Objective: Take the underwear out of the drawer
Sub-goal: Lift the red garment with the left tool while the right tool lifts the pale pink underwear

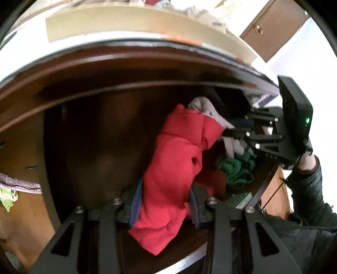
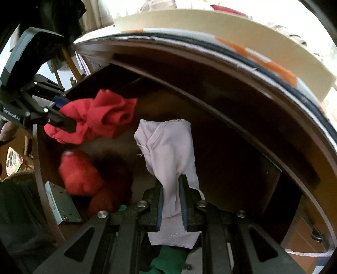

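Left gripper (image 1: 163, 207) jaws pinching red underwear (image 1: 177, 160), right gripper (image 2: 171, 202) jaws pinching grey underwear (image 2: 168, 147), both above the drawer (image 2: 231, 151).

A beige board (image 1: 134, 23) is lying along the tabletop (image 1: 31, 52), with crumpled fabric (image 1: 198, 10) sitting behind it. A brown cabinet door (image 1: 273, 27) with a small knob is showing at the upper right. A pale metal lock plate (image 2: 63, 206) is sitting at the lower left. A lilac cloth (image 1: 19, 185) is hanging at the left edge.
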A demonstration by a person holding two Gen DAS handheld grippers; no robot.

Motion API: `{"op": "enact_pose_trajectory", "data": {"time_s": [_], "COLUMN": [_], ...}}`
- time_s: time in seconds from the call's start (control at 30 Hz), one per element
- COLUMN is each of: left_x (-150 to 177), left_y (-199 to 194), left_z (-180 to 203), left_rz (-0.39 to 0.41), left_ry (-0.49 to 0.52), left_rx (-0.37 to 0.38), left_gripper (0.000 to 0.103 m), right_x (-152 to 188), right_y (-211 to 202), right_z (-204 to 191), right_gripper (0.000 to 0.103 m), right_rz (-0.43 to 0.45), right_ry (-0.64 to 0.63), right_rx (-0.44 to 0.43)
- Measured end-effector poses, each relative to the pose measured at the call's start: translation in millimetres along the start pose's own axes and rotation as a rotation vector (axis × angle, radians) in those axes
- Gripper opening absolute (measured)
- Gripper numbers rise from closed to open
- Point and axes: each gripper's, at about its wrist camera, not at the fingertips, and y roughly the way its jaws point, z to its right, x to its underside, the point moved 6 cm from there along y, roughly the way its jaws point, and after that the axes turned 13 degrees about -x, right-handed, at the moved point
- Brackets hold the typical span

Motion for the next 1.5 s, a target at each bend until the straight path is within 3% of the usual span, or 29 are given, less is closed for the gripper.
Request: {"op": "enact_pose_trajectory", "data": {"time_s": [0.23,0.8,1.3,1.43,1.5], "left_x": [-7.4,-11.3,-14.5,-14.5,-13.8], "left_y": [-18.5,-46.6,-69.2,-71.6,-71.6], "left_z": [-3.5,8.3,13.3,12.1,10.8], "left_rz": [0.084,0.226,0.318,0.326,0.326], "left_ry": [0.004,0.01,0.036,0.03,0.024], "left_rx": [-0.098,-0.204,-0.297,-0.293,-0.289], "left_gripper": [0.037,0.036,0.034,0.034,0.034], "right_x": [4.2,7.7,-16.3,-17.2,-14.2], "right_y": [-10.4,-40.2,-67.9,-64.6,-53.3], "right_z": [-0.6,-9.1,-47.4,-49.9,-49.8], "right_gripper": [0.016,0.016,0.016,0.016,0.016], "right_rz": [0.058,0.179,0.292,0.27,0.215], "right_ry": [0.011,-0.04,-0.1,-0.105,-0.102], "right_rx": [0.004,0.021,0.03,0.03,-0.002]}}
